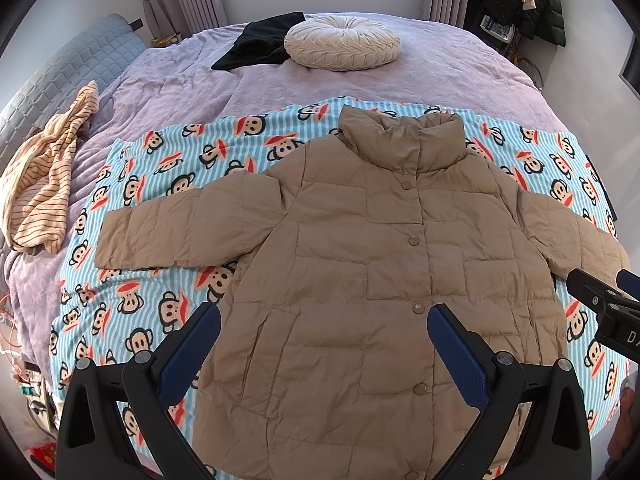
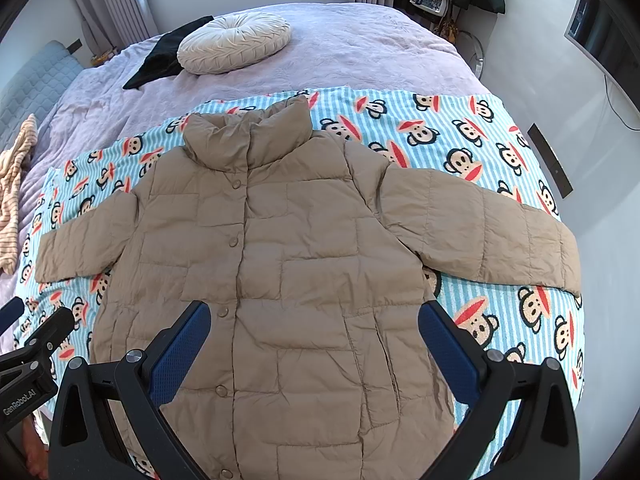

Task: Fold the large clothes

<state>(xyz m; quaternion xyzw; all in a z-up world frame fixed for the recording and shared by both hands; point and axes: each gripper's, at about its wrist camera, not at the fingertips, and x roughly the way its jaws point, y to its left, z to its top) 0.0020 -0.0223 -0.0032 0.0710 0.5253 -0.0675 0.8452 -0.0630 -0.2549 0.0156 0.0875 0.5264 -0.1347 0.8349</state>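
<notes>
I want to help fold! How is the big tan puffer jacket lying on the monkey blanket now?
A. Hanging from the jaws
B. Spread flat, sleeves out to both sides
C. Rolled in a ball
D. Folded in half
B: the tan puffer jacket lies flat and buttoned on the monkey blanket, both sleeves stretched out sideways.

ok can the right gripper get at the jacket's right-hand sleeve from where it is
Probably yes. The right gripper hangs open above the tan jacket, and the sleeve lies flat and spread on the monkey blanket with nothing on it or between.
</notes>
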